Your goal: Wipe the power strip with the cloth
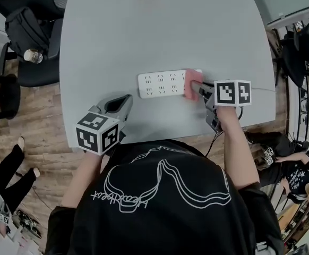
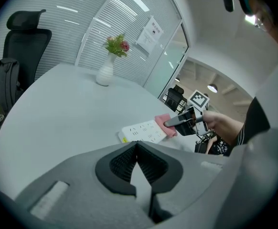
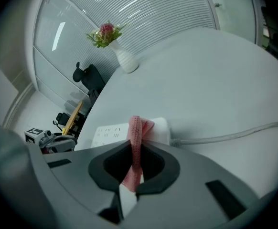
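Head view, right gripper (image 1: 198, 90) clamping cloth (image 1: 191, 82) on end of power strip (image 1: 160, 84), left gripper (image 1: 122, 102) closed

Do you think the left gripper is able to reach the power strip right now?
Probably yes: only bare table lies between the left gripper and the power strip's left end; the right gripper holds the cloth at the other end.

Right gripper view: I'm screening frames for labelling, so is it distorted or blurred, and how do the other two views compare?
Right gripper view: heavy fisheye, dark corners, table edge bowed; the cloth in the jaws is sharp. Left gripper view: same fisheye, blinds curved; power strip small but clear. Head view: even soft light, no glare on the table, only faint shadows.
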The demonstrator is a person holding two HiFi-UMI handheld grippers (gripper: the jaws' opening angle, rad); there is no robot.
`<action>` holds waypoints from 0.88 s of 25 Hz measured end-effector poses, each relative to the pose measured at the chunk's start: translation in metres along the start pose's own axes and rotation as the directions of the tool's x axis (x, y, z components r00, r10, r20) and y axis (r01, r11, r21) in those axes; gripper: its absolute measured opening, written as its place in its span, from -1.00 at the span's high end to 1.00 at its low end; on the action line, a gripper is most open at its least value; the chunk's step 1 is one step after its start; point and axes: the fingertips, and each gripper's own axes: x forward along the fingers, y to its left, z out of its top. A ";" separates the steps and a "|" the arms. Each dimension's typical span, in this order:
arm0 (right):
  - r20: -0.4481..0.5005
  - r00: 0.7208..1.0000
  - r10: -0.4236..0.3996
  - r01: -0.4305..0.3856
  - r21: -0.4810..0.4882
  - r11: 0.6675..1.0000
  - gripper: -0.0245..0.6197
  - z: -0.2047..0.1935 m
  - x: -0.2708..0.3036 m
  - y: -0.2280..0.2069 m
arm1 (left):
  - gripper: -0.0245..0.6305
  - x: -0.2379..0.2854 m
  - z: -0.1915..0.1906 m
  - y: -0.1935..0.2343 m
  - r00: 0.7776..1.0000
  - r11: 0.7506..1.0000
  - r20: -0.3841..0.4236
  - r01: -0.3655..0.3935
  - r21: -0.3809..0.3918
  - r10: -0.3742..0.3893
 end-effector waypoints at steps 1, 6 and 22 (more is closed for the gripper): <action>0.007 1.000 -0.010 0.010 0.005 1.000 0.83 0.001 -0.003 -0.004 | 0.89 0.001 0.000 0.000 1.000 1.000 -0.002 -0.001 0.000 0.001; 0.031 0.998 -0.047 0.046 0.024 0.999 0.83 0.002 -0.017 -0.023 | 0.89 0.003 0.001 -0.004 1.000 1.000 -0.005 0.000 0.001 0.000; 0.095 0.994 0.045 -0.046 0.009 0.999 0.83 0.018 -0.030 -0.001 | 0.89 0.000 0.000 0.001 1.000 1.000 -0.010 -0.005 -0.016 0.004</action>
